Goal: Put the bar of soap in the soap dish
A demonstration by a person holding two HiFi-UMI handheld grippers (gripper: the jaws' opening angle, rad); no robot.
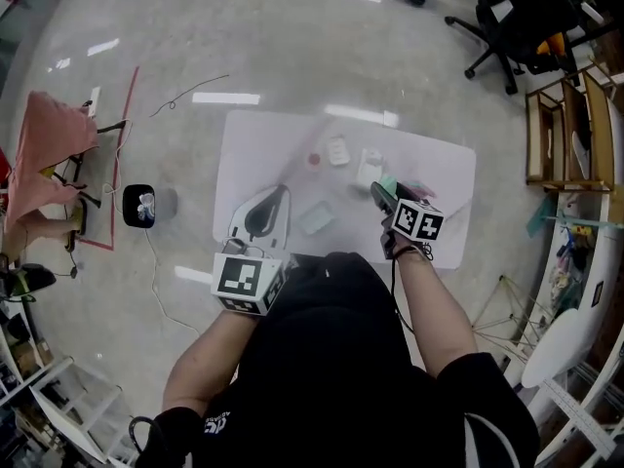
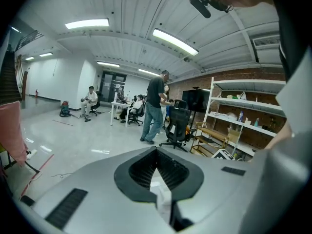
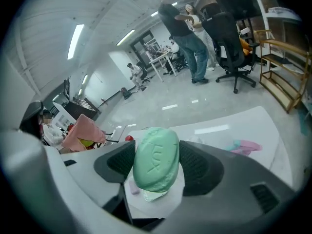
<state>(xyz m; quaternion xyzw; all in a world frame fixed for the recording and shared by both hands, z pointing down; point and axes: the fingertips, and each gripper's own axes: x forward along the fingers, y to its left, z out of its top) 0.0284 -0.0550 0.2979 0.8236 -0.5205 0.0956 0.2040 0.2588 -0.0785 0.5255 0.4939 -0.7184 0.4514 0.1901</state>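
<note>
Bar of soap (image 3: 156, 160): mint-green oval, smooth, stood on end w/ its broad face toward the camera. Right gripper (image 3: 157, 152) jaws are part-closed, black pads pressing the bar's two sides, holding it over the white table (image 1: 444, 178) (right half, near the person). Left gripper (image 2: 157, 154) jaws meet at the tips, nothing btwn them. Embossed on the bar: "LUX".

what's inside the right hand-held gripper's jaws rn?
A green bar of soap, upright, clamped between both pads of the right hand-held gripper. It covers the white table straight behind it; a pale thing peeking under its lower edge is too covered to name.
</note>
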